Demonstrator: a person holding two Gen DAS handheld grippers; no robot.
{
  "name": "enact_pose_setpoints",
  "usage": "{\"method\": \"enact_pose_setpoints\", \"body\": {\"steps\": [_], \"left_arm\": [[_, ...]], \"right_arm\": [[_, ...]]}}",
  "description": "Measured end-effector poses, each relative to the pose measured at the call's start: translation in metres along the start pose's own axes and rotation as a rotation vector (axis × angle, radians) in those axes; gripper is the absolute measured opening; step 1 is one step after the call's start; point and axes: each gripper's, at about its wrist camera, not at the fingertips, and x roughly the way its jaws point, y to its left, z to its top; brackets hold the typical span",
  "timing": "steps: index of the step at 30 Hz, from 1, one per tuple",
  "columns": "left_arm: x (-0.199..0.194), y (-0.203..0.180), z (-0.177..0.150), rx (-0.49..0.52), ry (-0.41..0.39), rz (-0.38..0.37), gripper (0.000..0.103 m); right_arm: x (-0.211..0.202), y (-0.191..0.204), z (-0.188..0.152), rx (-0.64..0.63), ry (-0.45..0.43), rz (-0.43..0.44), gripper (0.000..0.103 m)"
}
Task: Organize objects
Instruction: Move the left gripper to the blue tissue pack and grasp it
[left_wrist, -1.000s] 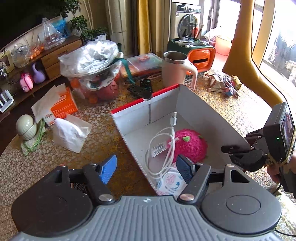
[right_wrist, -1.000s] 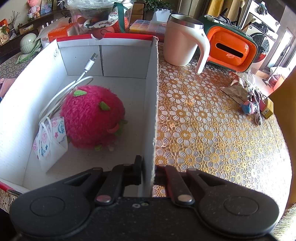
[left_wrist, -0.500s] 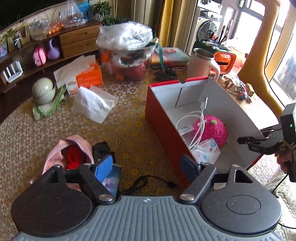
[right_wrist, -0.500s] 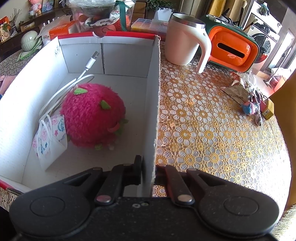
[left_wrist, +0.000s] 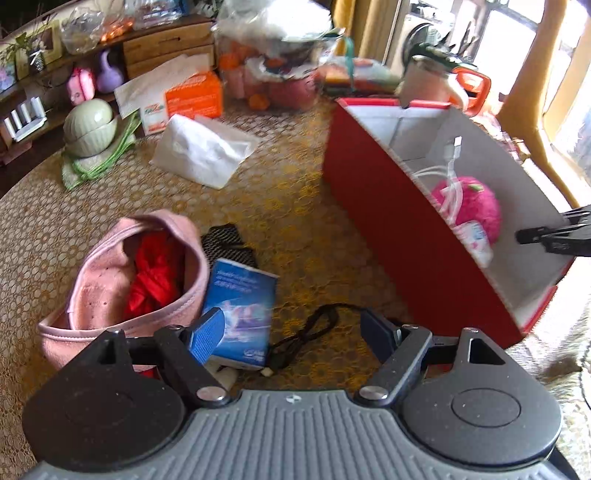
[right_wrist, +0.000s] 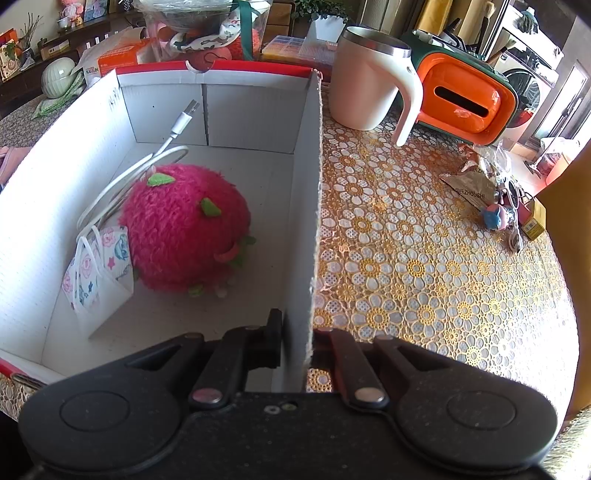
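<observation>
A red box (left_wrist: 413, 236) with white inner walls (right_wrist: 310, 206) stands on the table, holding a pink plush fruit (right_wrist: 184, 229), a white cable (right_wrist: 125, 177) and a patterned face mask (right_wrist: 99, 273). My right gripper (right_wrist: 295, 347) is shut on the box's right wall near its front corner and shows at the far right of the left wrist view (left_wrist: 554, 236). My left gripper (left_wrist: 295, 332) stands open, low over a black cord (left_wrist: 306, 336). A blue packet (left_wrist: 240, 299) lies by its left finger (left_wrist: 207, 332). A pink cap (left_wrist: 122, 280) holds red cloth.
A white tissue pack (left_wrist: 207, 151), an orange box (left_wrist: 192, 96) and green bowls (left_wrist: 88, 125) lie at the back left. A mug (right_wrist: 369, 81), an orange case (right_wrist: 465, 96) and small items (right_wrist: 495, 206) sit right of the box. A black mesh piece (left_wrist: 229, 243) lies behind the blue packet.
The left gripper swung left, away from above the box, and dropped toward the cap, packet and cord, its jaws a little wider. The right gripper stayed clamped on the box wall.
</observation>
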Motion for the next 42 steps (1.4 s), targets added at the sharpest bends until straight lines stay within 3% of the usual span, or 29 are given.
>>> {"method": "enact_pose_setpoints", "body": {"steps": [18, 20, 21, 25, 35, 42], "left_arm": [[0.042, 0.011, 0.002, 0.042, 0.043, 0.109, 0.078], [0.042, 0.010, 0.001, 0.048, 0.044, 0.121, 0.056], [0.042, 0.010, 0.001, 0.053, 0.050, 0.134, 0.052], [0.035, 0.009, -0.001, 0.069, 0.022, 0.141, 0.051], [-0.008, 0.008, 0.009, -0.009, -0.006, 0.082, 0.051], [-0.038, -0.018, 0.025, 0.013, -0.027, 0.035, 0.051]], "right_arm": [[0.000, 0.000, 0.000, -0.001, 0.000, 0.000, 0.007], [0.000, 0.000, 0.000, -0.001, 0.001, 0.000, 0.007], [0.000, 0.000, 0.000, -0.001, 0.000, 0.000, 0.007], [0.000, 0.000, 0.000, 0.000, 0.000, -0.001, 0.007], [0.000, -0.001, 0.000, 0.001, 0.001, 0.001, 0.007], [0.000, -0.001, 0.000, 0.004, 0.002, 0.002, 0.007]]}}
